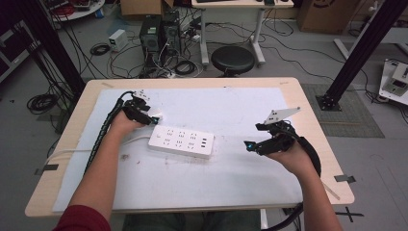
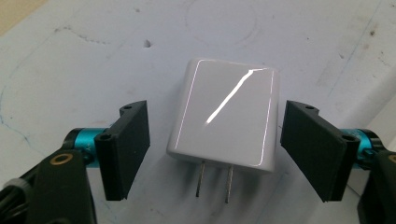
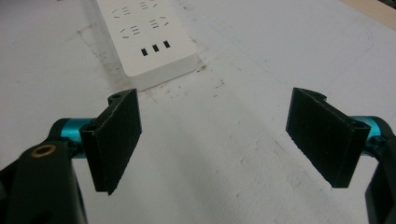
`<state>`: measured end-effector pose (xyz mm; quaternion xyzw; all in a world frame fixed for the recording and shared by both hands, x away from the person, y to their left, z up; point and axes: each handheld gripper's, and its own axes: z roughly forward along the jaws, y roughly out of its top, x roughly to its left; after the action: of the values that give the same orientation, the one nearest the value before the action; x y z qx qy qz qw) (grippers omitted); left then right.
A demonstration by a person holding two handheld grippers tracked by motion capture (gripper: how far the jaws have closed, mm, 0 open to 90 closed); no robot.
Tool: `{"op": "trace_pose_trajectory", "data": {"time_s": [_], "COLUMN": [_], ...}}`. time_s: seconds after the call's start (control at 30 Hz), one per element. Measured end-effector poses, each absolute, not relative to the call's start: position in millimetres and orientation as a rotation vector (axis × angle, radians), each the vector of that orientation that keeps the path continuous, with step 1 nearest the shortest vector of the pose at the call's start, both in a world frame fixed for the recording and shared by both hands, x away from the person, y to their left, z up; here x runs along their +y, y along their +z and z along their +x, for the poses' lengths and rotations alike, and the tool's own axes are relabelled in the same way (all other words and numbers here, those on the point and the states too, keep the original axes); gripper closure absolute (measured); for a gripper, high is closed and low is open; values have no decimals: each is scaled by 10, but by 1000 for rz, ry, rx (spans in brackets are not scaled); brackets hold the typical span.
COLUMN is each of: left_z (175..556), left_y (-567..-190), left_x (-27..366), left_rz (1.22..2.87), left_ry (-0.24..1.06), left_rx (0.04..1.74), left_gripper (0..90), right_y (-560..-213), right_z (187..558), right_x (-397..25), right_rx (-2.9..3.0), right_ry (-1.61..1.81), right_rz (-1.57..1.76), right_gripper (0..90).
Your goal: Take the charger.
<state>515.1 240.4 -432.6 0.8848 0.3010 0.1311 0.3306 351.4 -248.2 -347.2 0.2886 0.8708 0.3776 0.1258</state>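
A white power strip (image 1: 181, 141) lies flat in the middle of the white mat, its sockets facing up; its end with three small slots (image 3: 154, 46) is in the right gripper view. A white plug adapter (image 2: 226, 114) lies flat on the mat with its two metal prongs (image 2: 215, 181) pointing toward the camera. My left gripper (image 2: 215, 149) is open, its two jaws standing on either side of the adapter with gaps to it. In the high view the left gripper (image 1: 153, 118) is just left of the strip's far end. My right gripper (image 3: 217, 140) is open with nothing between its jaws, right of the strip (image 1: 248, 145).
The strip's white cord (image 1: 72, 152) runs off to the left table edge. The white mat (image 1: 231, 178) covers most of the wooden table (image 1: 308, 110). Beyond the table stand a black stool (image 1: 233, 59), computer towers and loose cables on the floor.
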Motion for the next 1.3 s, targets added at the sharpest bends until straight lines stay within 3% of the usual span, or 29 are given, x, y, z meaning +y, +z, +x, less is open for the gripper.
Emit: {"op": "trace_pose_trajectory", "data": {"time_s": [0.87, 1.3], "left_z": [5110, 4776], "left_y": [-4328, -3769], "left_x": [2337, 2423], "left_rz": [2348, 2319], "left_ry": [365, 432], "left_rx": [732, 699], "left_gripper": [423, 425], "right_y": [-3487, -3425], "right_z": [3512, 3542], "right_x": [-2509, -2517], "right_rx": [2528, 2516], "right_ry": [1109, 1127], "right_rz": [856, 835], "right_gripper": [187, 186]}}
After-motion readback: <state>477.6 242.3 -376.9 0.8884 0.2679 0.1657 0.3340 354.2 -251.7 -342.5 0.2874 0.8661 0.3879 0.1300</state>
